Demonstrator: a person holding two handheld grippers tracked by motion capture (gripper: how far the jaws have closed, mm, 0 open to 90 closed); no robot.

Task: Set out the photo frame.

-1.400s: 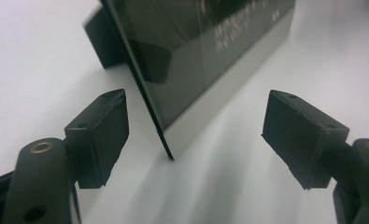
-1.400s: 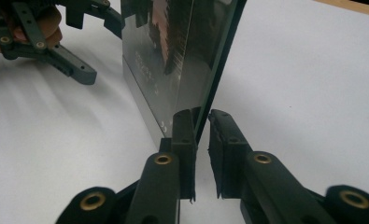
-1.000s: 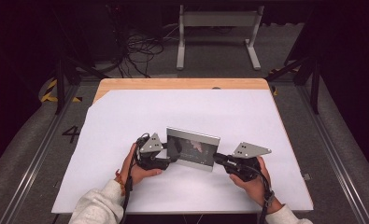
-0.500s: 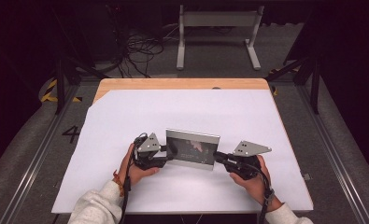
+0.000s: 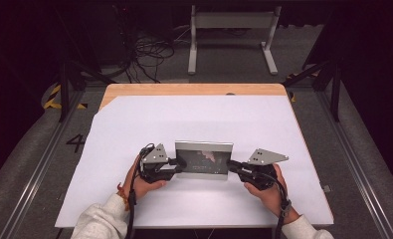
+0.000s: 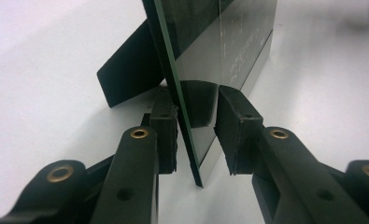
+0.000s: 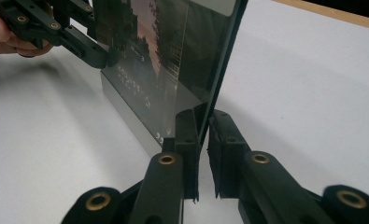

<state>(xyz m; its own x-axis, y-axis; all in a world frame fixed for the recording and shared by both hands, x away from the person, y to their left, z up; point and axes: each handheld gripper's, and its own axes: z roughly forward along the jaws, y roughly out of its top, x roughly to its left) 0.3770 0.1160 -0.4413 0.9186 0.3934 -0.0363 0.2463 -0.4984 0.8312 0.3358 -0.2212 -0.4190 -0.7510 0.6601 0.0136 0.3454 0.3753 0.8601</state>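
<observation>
Picture frame (image 5: 204, 158) stands upright on the white table (image 5: 134, 124), between both grippers. Right gripper (image 7: 203, 140) is clamped on its right edge. Left gripper (image 6: 197, 135) straddles the left edge, jaws just closing; one pad seems to touch, the other apparently stands slightly off.

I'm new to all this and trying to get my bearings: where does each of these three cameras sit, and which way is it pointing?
High view: sits above the person's side, looking forward and down on the white table; both forearms, the left gripper and right gripper flank a picture frame.
Left gripper view: rides the left gripper, looking along the frame's edge; its jaws, just closing, straddle it.
Right gripper view: rides the right gripper, clamped on the frame's opposite edge.
Shared: the frame; the right gripper view also catches the left gripper.
</observation>
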